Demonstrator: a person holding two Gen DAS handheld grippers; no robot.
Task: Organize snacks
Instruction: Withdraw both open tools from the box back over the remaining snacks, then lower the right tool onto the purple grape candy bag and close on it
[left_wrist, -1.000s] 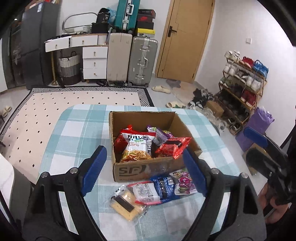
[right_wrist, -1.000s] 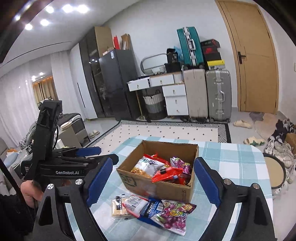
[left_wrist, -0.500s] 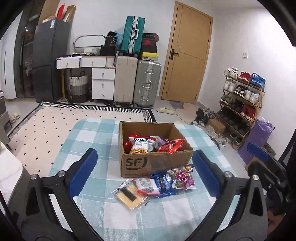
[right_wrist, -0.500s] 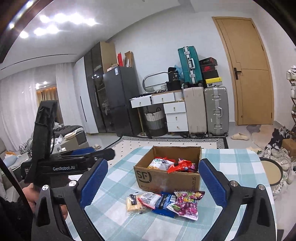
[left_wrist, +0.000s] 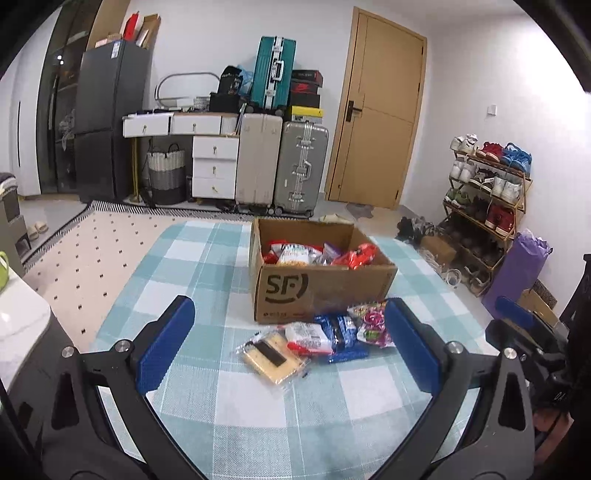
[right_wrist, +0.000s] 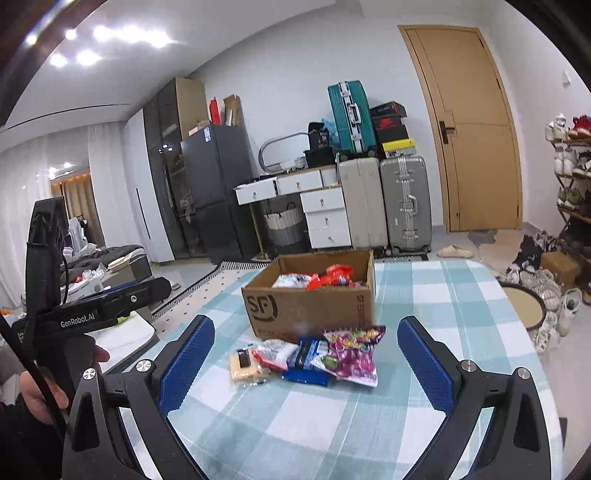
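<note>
A cardboard SF box (left_wrist: 317, 291) (right_wrist: 310, 306) stands on the checked table, with several snack packs inside. In front of it lie a yellow cracker pack (left_wrist: 271, 356) (right_wrist: 243, 365), a white-and-red pack (left_wrist: 308, 336) (right_wrist: 273, 352), a blue pack (left_wrist: 341, 338) (right_wrist: 306, 363) and a purple candy bag (left_wrist: 371, 321) (right_wrist: 352, 350). My left gripper (left_wrist: 291, 347) is open and empty, held back above the table's near side. My right gripper (right_wrist: 306, 365) is open and empty, also back from the packs. The left gripper's body shows at the left of the right wrist view (right_wrist: 92, 314).
The teal checked tablecloth (left_wrist: 207, 280) covers the table. Suitcases (left_wrist: 299, 166), white drawers (left_wrist: 214, 162) and a dark fridge (left_wrist: 107, 118) stand at the back wall. A shoe rack (left_wrist: 487, 192) is at the right. A round stool (right_wrist: 524, 306) sits right of the table.
Both grippers have pulled back and up from the box, so the box and loose packs look farther away. Both stay open. The snacks have not moved.
</note>
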